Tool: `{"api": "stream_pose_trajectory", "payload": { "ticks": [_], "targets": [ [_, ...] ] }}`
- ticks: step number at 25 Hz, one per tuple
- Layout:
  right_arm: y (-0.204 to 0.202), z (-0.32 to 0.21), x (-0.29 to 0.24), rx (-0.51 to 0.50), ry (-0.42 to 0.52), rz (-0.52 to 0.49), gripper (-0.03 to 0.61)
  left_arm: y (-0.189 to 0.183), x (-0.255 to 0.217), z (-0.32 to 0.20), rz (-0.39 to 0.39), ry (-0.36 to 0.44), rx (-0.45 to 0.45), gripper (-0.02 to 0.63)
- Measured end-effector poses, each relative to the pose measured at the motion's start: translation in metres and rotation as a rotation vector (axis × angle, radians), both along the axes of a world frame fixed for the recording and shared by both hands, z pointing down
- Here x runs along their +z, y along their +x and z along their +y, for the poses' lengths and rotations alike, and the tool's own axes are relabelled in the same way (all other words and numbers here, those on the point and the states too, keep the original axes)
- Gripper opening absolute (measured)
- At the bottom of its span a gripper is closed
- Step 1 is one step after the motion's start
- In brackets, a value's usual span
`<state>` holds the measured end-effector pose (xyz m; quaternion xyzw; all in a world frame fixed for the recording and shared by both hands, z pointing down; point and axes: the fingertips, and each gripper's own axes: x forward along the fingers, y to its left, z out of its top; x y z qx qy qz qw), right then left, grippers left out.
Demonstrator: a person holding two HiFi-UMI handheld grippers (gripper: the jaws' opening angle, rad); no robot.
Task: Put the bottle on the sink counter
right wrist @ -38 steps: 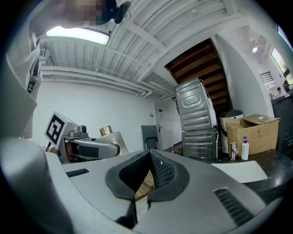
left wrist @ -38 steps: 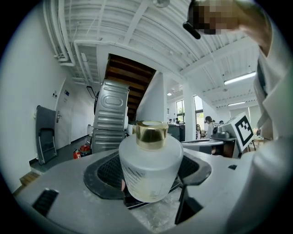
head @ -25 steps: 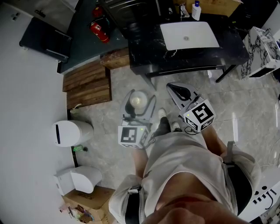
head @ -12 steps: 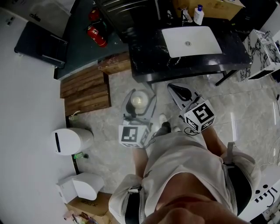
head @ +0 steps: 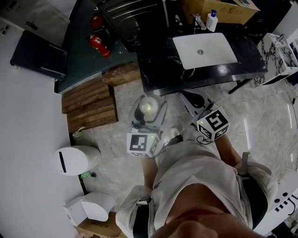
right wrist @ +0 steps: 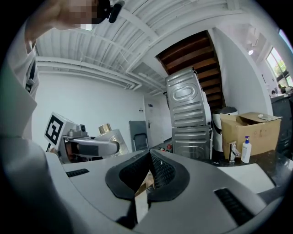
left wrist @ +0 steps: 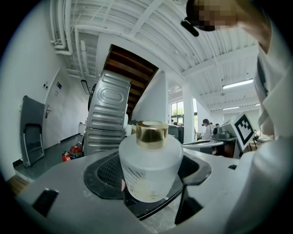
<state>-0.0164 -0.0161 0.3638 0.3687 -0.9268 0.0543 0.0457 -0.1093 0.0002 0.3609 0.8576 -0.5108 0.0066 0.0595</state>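
Note:
A frosted white bottle (left wrist: 150,167) with a gold cap stands upright between the jaws of my left gripper (left wrist: 149,185), which is shut on it. From above, the bottle (head: 147,108) and left gripper (head: 146,114) hang over the floor, just short of the black sink counter (head: 160,62) with its white basin (head: 205,50). My right gripper (head: 195,99) is alongside, near the counter's front edge. Its jaws meet with nothing between them in the right gripper view (right wrist: 149,176), where the bottle (right wrist: 110,135) shows at the left.
A soap dispenser (head: 212,21), a faucet (head: 198,21) and a cardboard box (head: 219,8) sit behind the basin. Left of the counter are wooden boards (head: 91,102), two fire extinguishers (head: 100,45) and a metal appliance (head: 130,16). White bins (head: 74,159) stand by the wall; a marble stand (head: 279,51) is at right.
The person has stepped toward the sink counter, so it now lies closer to both grippers. The grippers keep the same pose, with the bottle still held.

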Motion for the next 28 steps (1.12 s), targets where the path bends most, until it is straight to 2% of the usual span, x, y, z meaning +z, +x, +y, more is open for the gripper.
{"api": "stream_pose_trajectory", "payload": {
  "ticks": [11, 28],
  "targets": [
    [-0.031, -0.031, 0.009, 0.034, -0.001, 0.045, -0.003, -0.025, 0.010, -0.040, 0.015, -0.016, 0.056, 0.331],
    [-0.033, -0.067, 0.023, 0.074, -0.036, 0.057, -0.003, -0.029, 0.022, -0.082, 0.010, -0.046, 0.085, 0.331]
  ]
}}
